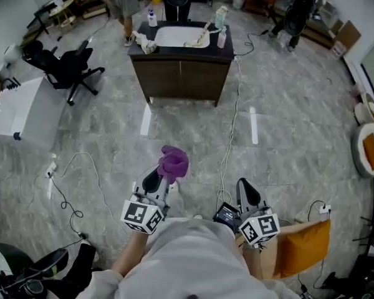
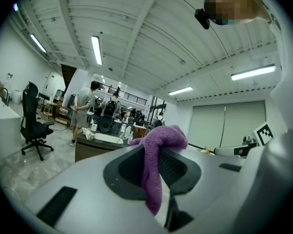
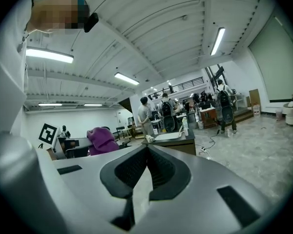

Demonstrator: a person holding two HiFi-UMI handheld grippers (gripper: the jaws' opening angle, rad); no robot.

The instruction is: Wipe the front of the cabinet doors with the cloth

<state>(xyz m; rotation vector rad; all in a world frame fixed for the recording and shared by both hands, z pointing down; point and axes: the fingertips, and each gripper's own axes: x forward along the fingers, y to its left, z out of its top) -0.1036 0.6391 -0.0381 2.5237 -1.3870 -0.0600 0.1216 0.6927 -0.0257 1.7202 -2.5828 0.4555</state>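
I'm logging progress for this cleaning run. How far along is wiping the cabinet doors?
Done: the purple cloth is clamped in the left gripper. In hand: only carrying it; the right gripper is shut and empty. Left: the cabinet doors stand across the floor from both grippers, so the approach and all the wiping appear yet to be done.

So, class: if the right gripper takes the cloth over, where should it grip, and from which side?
Probably the bunched top of the cloth past the left gripper, from the right: it stands free, while the tail is pinched between the jaws.
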